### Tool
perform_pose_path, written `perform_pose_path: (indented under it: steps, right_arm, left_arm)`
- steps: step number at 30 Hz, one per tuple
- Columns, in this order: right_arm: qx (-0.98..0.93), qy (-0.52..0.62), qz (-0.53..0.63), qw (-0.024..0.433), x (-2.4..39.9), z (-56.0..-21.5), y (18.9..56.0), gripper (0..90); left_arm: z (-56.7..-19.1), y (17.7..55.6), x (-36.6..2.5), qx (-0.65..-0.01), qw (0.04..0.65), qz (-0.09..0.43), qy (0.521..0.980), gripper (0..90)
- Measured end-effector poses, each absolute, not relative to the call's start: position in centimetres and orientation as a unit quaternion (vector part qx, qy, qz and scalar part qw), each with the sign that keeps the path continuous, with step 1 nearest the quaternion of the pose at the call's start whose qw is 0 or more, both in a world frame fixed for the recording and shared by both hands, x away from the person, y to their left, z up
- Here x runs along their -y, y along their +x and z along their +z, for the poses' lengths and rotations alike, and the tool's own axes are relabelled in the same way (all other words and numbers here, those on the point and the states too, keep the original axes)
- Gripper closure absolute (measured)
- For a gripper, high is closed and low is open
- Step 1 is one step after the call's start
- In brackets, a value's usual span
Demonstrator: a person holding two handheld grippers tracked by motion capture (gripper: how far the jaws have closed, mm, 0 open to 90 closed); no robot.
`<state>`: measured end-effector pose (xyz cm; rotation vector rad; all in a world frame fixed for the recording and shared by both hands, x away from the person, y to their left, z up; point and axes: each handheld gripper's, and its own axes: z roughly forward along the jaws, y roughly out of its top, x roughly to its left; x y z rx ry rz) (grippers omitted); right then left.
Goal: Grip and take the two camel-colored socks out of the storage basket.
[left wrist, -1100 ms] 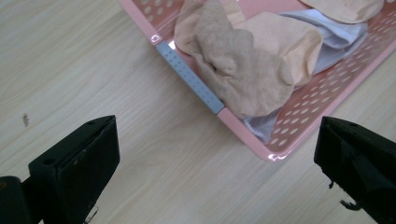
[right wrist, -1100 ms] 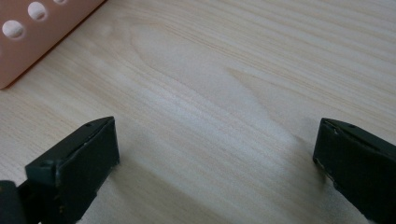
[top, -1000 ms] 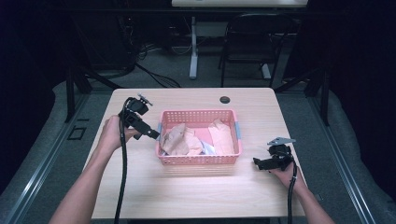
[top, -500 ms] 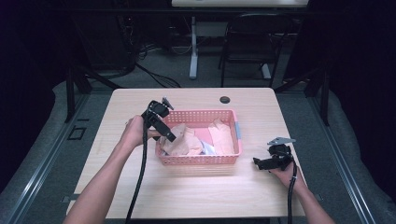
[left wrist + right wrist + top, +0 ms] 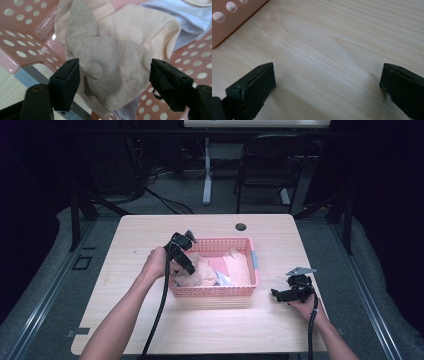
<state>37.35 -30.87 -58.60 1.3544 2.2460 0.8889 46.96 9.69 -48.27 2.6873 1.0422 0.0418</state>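
A pink perforated basket [image 5: 250, 270] sits mid-table and holds a heap of clothes. On top lies a beige-grey knitted cloth [image 5: 107, 67] over a peach garment [image 5: 147, 30], with a pale blue piece [image 5: 172, 10] beyond. My left gripper [image 5: 186, 265] reaches down over the basket's left end; its jaws stand wide open on either side of the beige cloth [image 5: 192, 276], the gripper [image 5: 113, 85] touching nothing. My right gripper [image 5: 279, 295] rests low on the table right of the basket, open [image 5: 327, 85], with bare wood between its jaws.
A small black round cap [image 5: 241, 226] is set in the table [image 5: 150, 320] near the far edge. The basket's corner [image 5: 227, 20] lies just beyond my right gripper. A chair and table legs stand on the floor behind.
My left gripper has swung right from beside the basket's left wall and dropped over the clothes inside it. The right gripper has stayed put.
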Motion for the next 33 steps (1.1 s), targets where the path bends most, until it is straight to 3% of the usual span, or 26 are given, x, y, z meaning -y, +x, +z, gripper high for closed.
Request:
perform_pose_path:
  steps: [6, 11, 12, 16, 33]
  right_arm:
    - [-0.798, 0.481, 0.315, 0.184, 30.9, -58.6, 37.4, 0.0]
    - [-0.797, 0.481, 0.315, 0.185, 30.9, -58.6, 37.4, 0.0]
    - [-0.797, 0.481, 0.315, 0.185, 30.9, -58.6, 37.4, 0.0]
    - [-0.797, 0.481, 0.315, 0.185, 30.9, -58.6, 37.4, 0.0]
    - [-0.797, 0.481, 0.315, 0.185, 30.9, -58.6, 37.3, 0.0]
  left_arm:
    - [-49.3, 46.8, -9.4, -0.357, 0.104, 0.021, 0.928, 45.7]
    - [-49.5, 46.6, -9.4, -0.358, 0.093, 0.023, 0.929, 67.7]
    - [-49.5, 46.6, -9.5, -0.356, 0.093, 0.023, 0.929, 67.7]
    - [-49.5, 46.3, -9.5, -0.349, 0.090, 0.024, 0.932, 84.3]
    - [-47.3, 45.8, -9.8, -0.331, 0.093, 0.030, 0.939, 85.3]
